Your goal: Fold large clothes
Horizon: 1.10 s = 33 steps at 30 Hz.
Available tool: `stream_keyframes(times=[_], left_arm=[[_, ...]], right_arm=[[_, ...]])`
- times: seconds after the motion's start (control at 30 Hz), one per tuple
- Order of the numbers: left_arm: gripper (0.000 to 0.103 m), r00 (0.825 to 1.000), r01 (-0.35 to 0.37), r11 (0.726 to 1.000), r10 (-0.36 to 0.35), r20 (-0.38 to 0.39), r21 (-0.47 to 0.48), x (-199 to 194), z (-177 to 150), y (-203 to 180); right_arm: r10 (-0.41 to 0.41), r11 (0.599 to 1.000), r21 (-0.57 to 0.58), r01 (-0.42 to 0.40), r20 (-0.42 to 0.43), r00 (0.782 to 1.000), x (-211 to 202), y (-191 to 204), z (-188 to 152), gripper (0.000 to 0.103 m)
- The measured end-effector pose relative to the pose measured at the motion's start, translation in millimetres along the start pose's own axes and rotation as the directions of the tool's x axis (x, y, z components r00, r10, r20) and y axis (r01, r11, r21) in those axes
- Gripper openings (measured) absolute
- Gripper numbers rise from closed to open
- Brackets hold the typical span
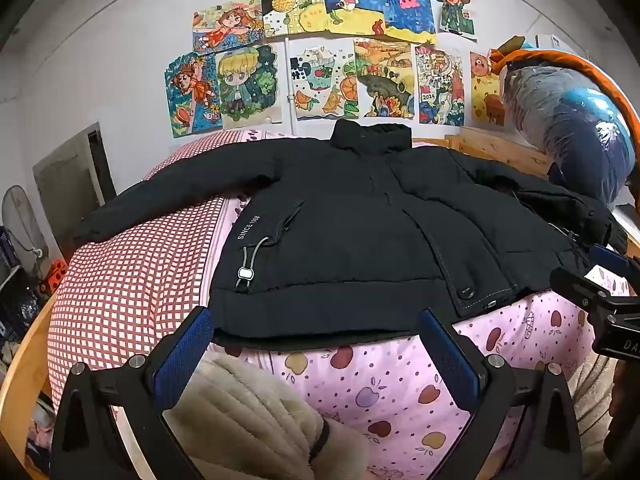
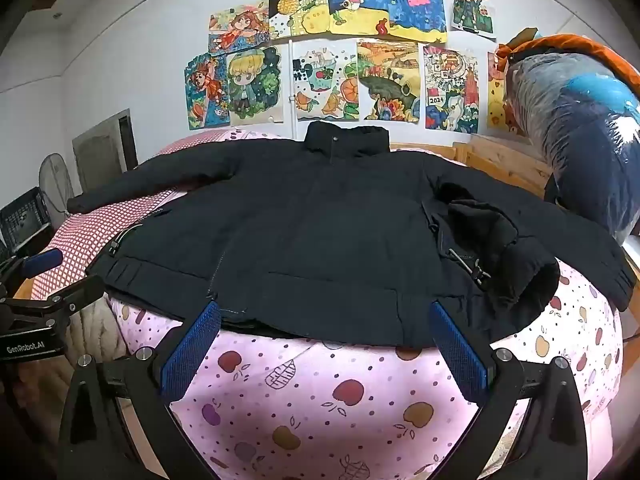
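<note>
A large black padded jacket (image 1: 344, 220) lies face up and spread out on the bed, collar toward the wall and hem toward me; in the right wrist view the jacket (image 2: 320, 240) has its right sleeve cuff bunched over the body. My left gripper (image 1: 316, 320) hovers just short of the hem, open, with nothing between its blue pads. My right gripper (image 2: 324, 312) is likewise open at the hem's front edge, touching nothing. The other tool shows at each view's side edge.
A pink apple-print quilt (image 2: 320, 392) and a red checked cover (image 1: 132, 272) cover the bed under the jacket. A beige fleece sleeve (image 1: 256, 420) lies below my left gripper. A plastic-wrapped bundle (image 1: 576, 128) stands at the right. Drawings hang on the wall (image 1: 320, 48).
</note>
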<state>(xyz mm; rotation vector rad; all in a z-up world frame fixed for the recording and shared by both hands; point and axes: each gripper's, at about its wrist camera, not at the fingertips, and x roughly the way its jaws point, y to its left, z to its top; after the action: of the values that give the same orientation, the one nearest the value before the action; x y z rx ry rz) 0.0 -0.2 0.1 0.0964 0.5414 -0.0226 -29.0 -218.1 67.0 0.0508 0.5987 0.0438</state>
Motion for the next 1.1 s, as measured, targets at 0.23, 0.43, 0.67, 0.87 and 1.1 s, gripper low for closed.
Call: stream_keyframes(times=[0.23, 0.43, 0.67, 0.87, 1.1], left_arm=[[0.103, 1.000, 0.006, 1.000, -0.006, 0.004, -0.010, 2, 0, -1], [0.103, 1.000, 0.004, 1.000, -0.004, 0.002, -0.027, 5, -4, 2], [0.103, 1.000, 0.007, 0.999, -0.007, 0.001, -0.038, 3, -1, 9], [0.103, 1.000, 0.011, 0.999, -0.011, -0.001, -0.035, 5, 0, 10], [0.103, 1.000, 0.012, 0.999, -0.012, 0.000, -0.036, 3, -1, 8]], right_arm=[[-0.004, 1.000, -0.003, 0.004, 0.002, 1.000, 1, 1, -1, 0.102], [-0.002, 1.000, 0.001, 0.002, 0.002, 1.000, 2, -1, -2, 0.102], [-0.003, 1.000, 0.000, 0.003, 0.000, 1.000, 4, -2, -4, 0.102], [0.000, 1.000, 0.000, 0.000, -0.003, 1.000, 7, -2, -8, 0.102], [0.000, 1.000, 0.001, 0.000, -0.003, 1.000, 7, -3, -10, 0.102]])
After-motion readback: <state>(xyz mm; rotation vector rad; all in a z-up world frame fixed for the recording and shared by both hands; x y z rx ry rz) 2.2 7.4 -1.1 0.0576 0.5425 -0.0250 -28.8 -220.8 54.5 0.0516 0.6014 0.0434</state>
